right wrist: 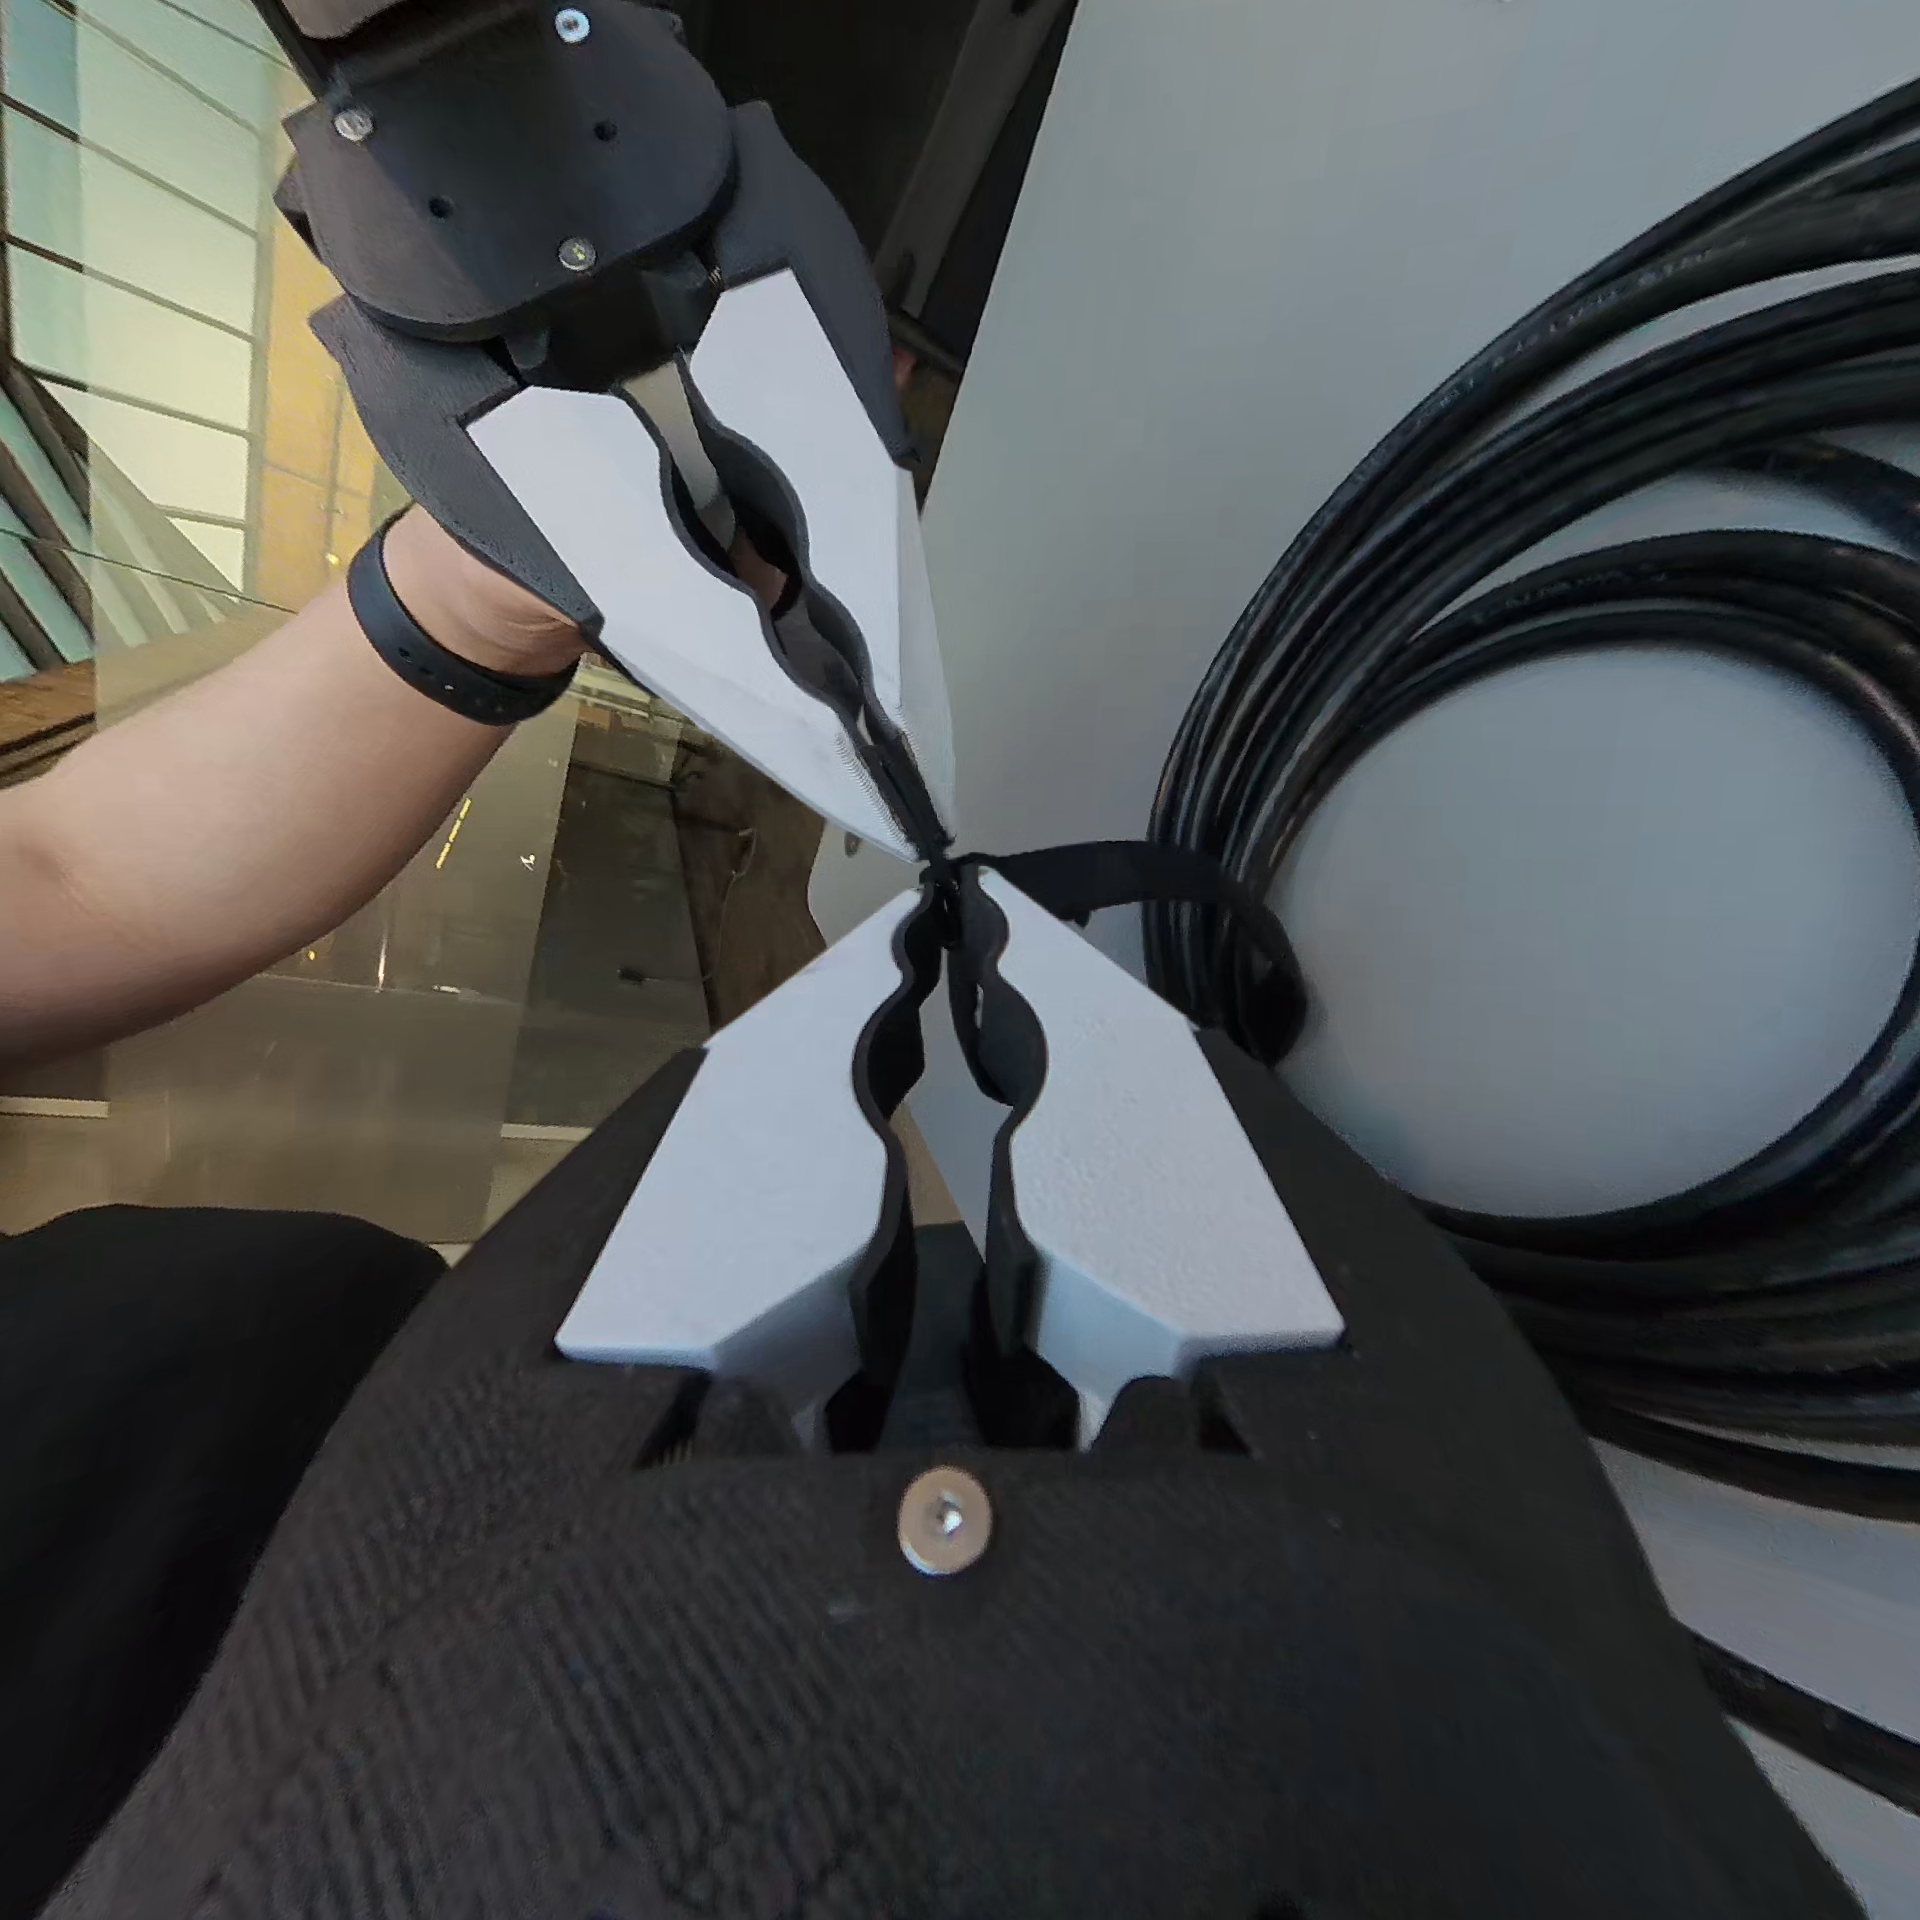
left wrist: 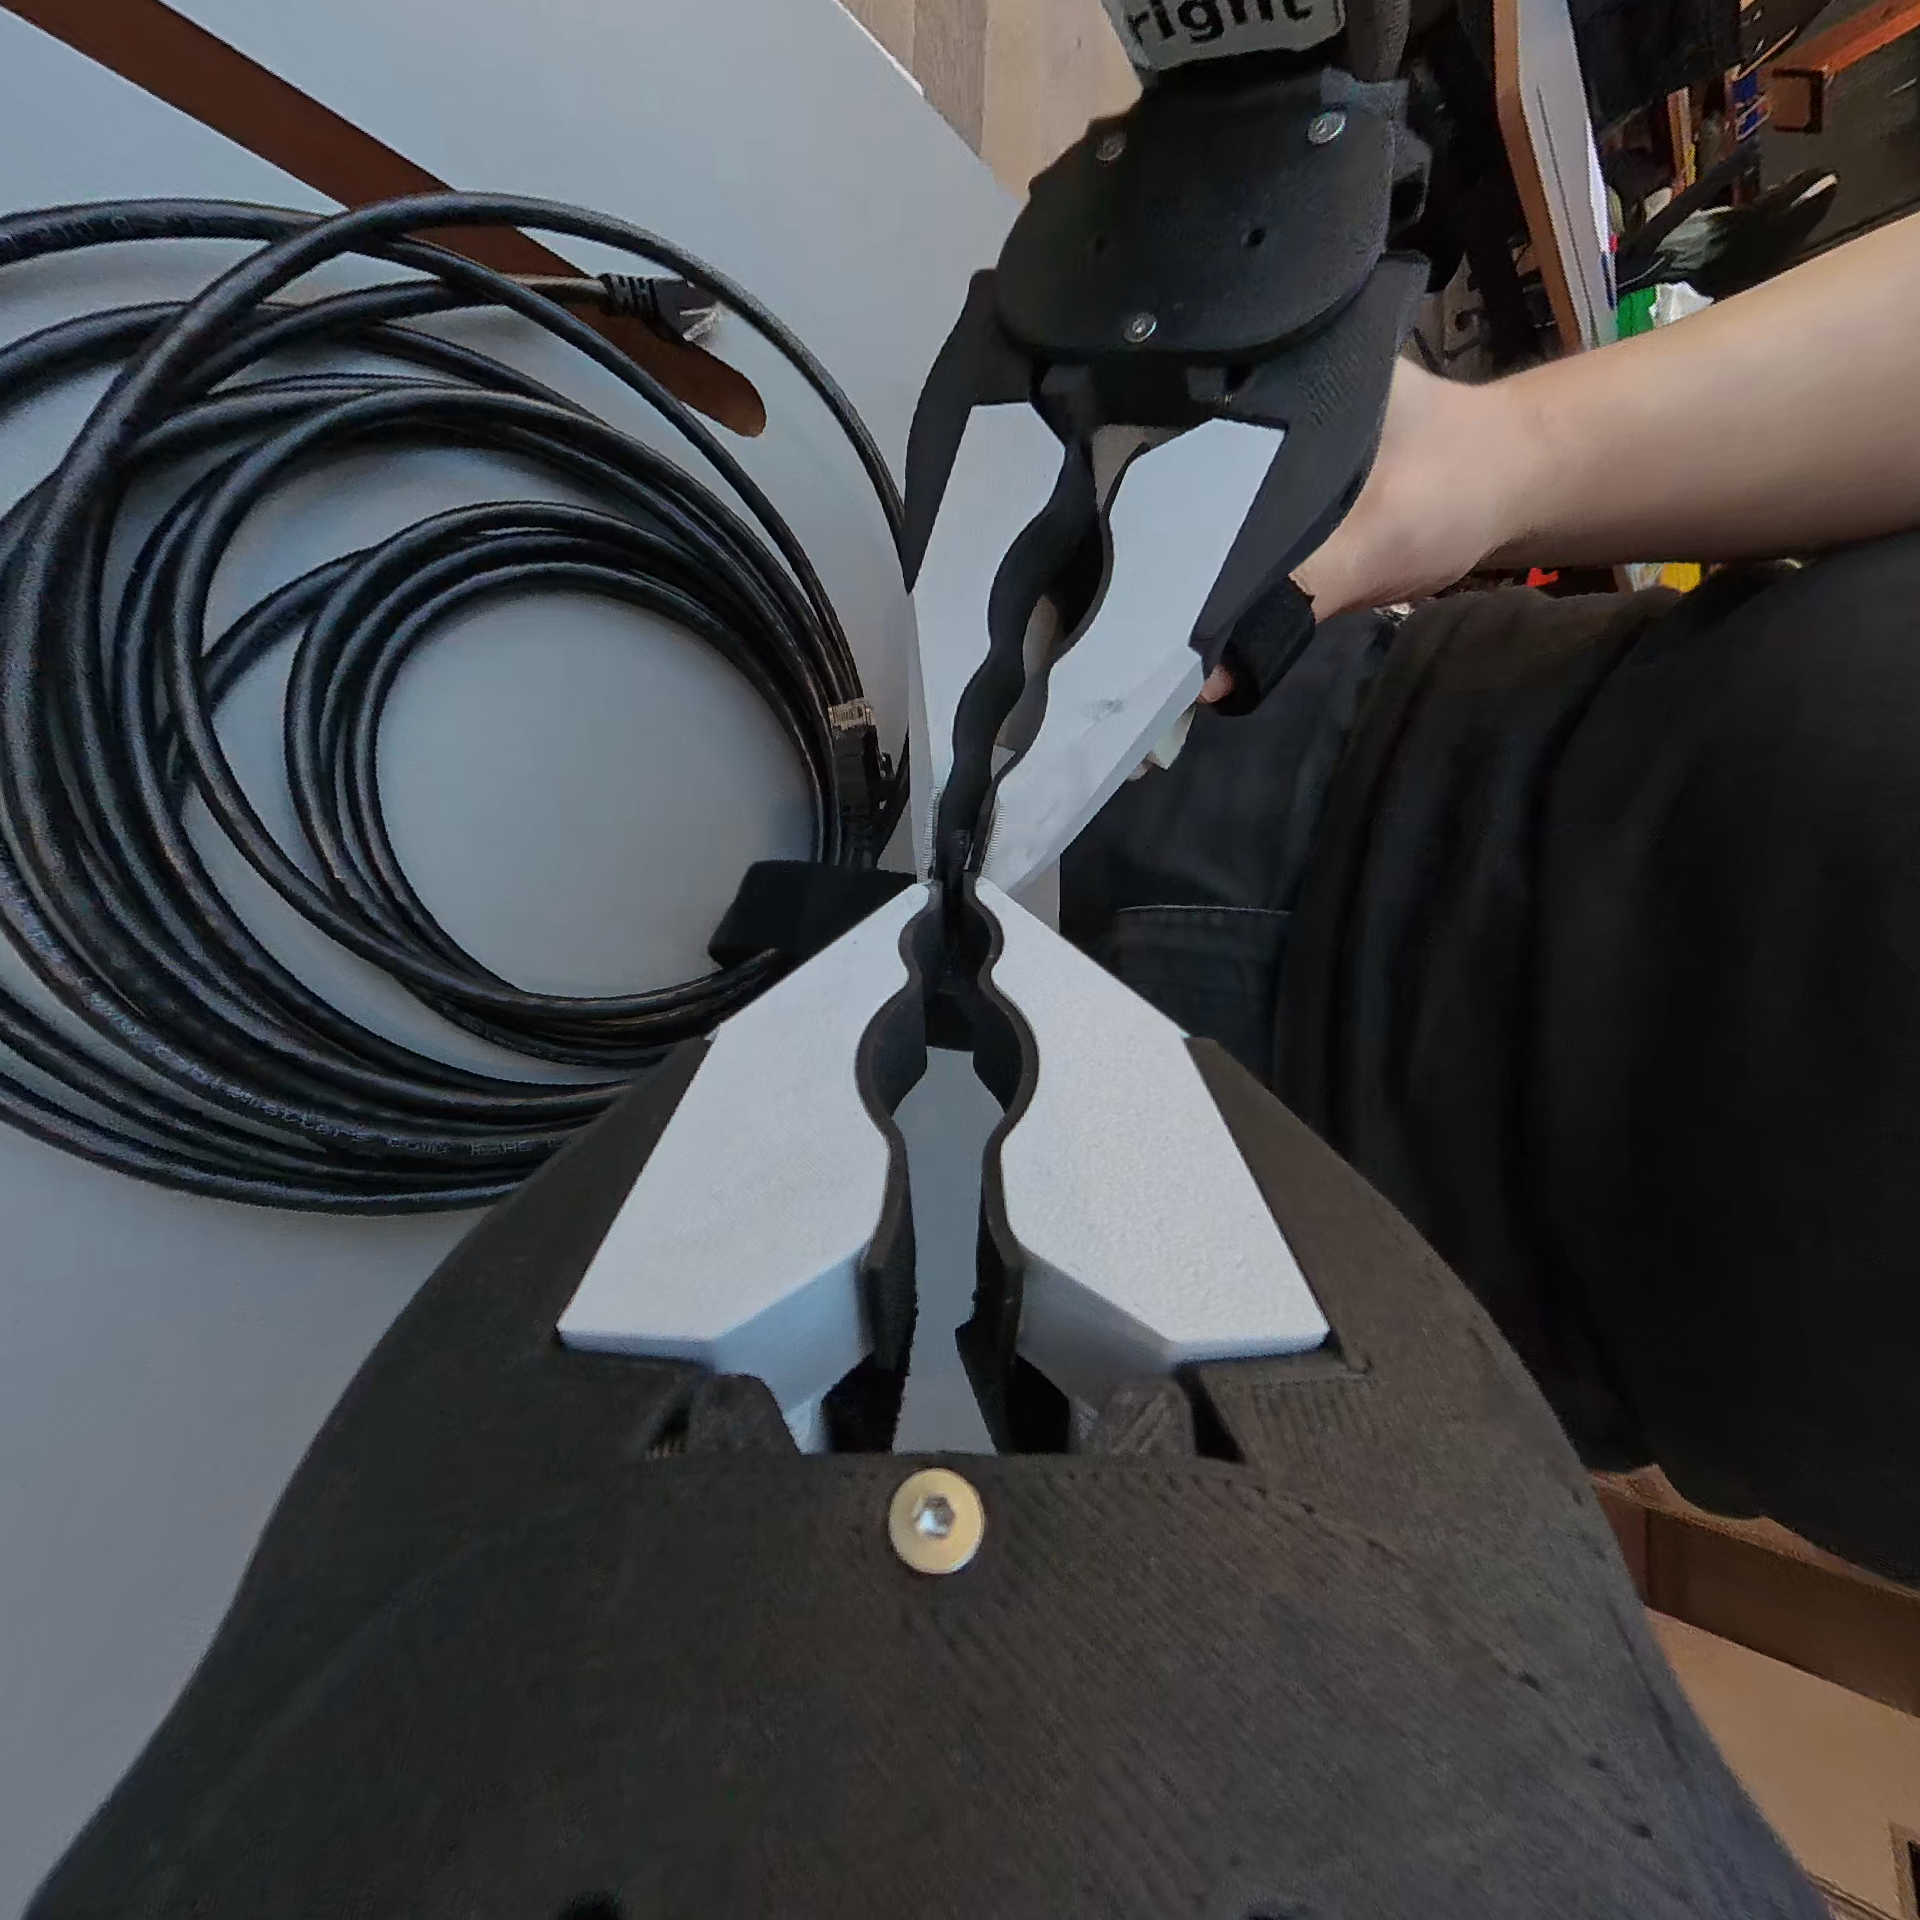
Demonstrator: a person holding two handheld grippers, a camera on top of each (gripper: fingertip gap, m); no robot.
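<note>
A coil of black cable (left wrist: 312, 1122) lies on a pale grey table (left wrist: 582, 790). A black strap (left wrist: 790, 914) wraps the bundle at its near side. My left gripper (left wrist: 951, 896) is shut on the strap's free end. My right gripper (left wrist: 956, 847) comes down from above, tip to tip with the left, and is shut on the same strap. In the right wrist view the right gripper (right wrist: 948, 896) pinches the strap (right wrist: 1122, 868), which loops around the cable (right wrist: 1662, 1351). The left gripper (right wrist: 920, 844) meets it from the upper left.
A brown belt (left wrist: 312, 135) lies across the table's far left, under the coil. A cable plug (left wrist: 665, 307) rests on the coil's top. The person's hand (left wrist: 1455, 488) and dark clothing (left wrist: 1558, 935) are on the right, past the table edge. A wristbanded arm (right wrist: 208, 810) holds the left gripper. The brown belt (left wrist: 312, 135) is about equally far from each gripper, around 20 cm.
</note>
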